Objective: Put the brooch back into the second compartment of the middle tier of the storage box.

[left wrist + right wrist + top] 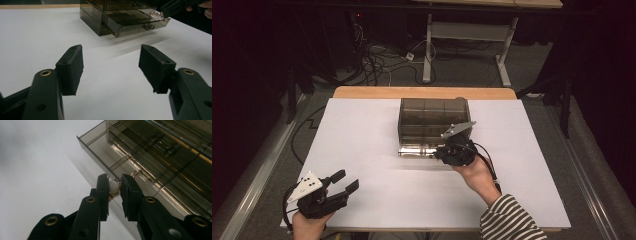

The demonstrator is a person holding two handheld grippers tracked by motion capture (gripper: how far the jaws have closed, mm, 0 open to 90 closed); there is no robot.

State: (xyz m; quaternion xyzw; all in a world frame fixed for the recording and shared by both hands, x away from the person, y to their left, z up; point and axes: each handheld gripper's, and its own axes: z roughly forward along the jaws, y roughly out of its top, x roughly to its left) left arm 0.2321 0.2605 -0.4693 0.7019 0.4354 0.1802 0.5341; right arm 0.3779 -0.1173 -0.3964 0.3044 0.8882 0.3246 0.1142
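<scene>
Your right gripper (115,188) clamps a small pearl-studded, gold-toned ornament (114,187) just over the pulled-out drawer (140,167) of the smoky transparent plastic drawer box (433,119) — its divided compartments look bare. Your left gripper (343,183) rests released — nothing between its jaws — on the white table (377,150).

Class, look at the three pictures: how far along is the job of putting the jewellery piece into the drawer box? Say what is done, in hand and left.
Done: the smoky drawer of the clear drawer box is pulled open. In hand: the right tongs are shut on a pearl-studded jewellery piece just beside the drawer's front edge. Left: setting it inside, releasing, probably closing the drawer. The left tongs rest open, apart from it all.
</scene>
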